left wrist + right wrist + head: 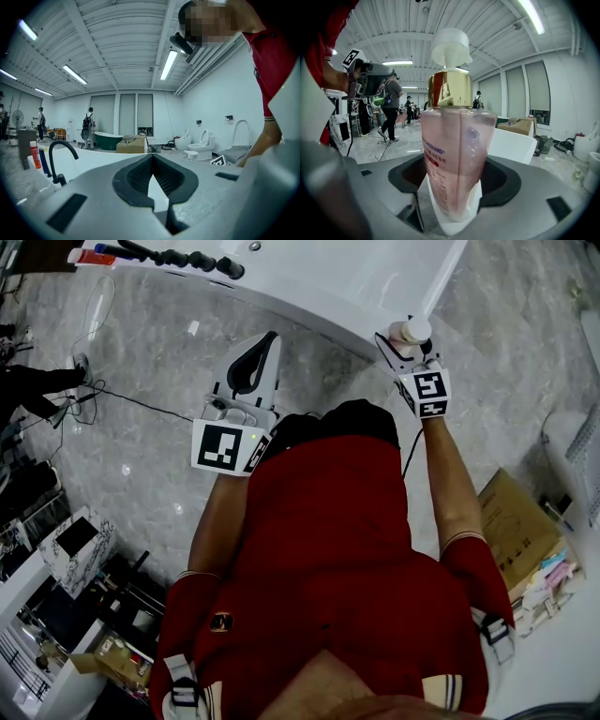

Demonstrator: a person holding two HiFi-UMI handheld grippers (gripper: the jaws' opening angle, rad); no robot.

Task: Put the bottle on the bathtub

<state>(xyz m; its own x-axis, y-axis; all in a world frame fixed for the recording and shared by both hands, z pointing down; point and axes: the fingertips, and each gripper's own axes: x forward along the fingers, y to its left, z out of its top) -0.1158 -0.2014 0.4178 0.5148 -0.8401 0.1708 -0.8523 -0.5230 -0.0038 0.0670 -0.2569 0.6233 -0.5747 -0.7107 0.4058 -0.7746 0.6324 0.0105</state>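
Note:
A clear pink bottle with a gold collar and white pump cap stands upright between the jaws of my right gripper, which is shut on it. In the head view that bottle's cap and the right gripper are held just off the near rim of the white bathtub, close to its right corner. My left gripper hovers lower and to the left over the floor, short of the tub. Its black pads meet at the tips in the left gripper view, with nothing between them.
A black faucet and a red tube sit on the tub's far left ledge. Cables trail across the marble floor. A cardboard box lies at right. Toilets, a green tub and people stand far off.

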